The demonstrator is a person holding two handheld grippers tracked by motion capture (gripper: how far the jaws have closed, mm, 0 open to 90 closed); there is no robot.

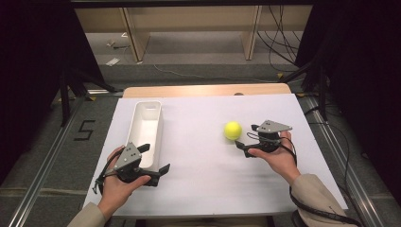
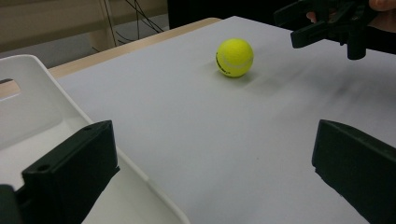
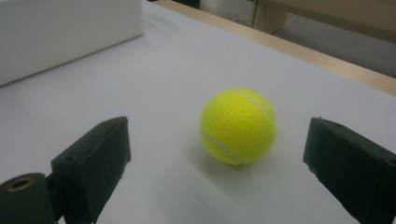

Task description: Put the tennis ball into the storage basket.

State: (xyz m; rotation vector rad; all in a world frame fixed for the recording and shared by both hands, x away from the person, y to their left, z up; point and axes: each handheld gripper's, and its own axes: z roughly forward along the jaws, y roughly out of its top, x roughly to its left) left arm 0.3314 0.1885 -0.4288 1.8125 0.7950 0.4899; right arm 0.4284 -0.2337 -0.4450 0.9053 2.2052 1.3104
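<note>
A yellow tennis ball (image 1: 232, 130) rests on the white table sheet (image 1: 203, 165), right of centre. My right gripper (image 1: 246, 136) sits just to the ball's right, open, with its jaws pointing at it. In the right gripper view the ball (image 3: 238, 126) lies just ahead of the gripper (image 3: 219, 172), in line with the gap between the jaws and touching neither. My left gripper (image 1: 153, 158) stands open at the near end of a white bin (image 1: 140, 118), with nothing between its jaws. In the left gripper view one jaw of that gripper (image 2: 212, 172) hangs over the bin's rim (image 2: 140, 175), and the ball (image 2: 234, 57) is far off.
The long white bin (image 3: 60, 32) lies lengthwise on the left of the sheet. A wooden table edge (image 1: 203, 90) runs along the far side. Black cables trail from both grippers. The right gripper (image 2: 322, 23) shows beyond the ball in the left gripper view.
</note>
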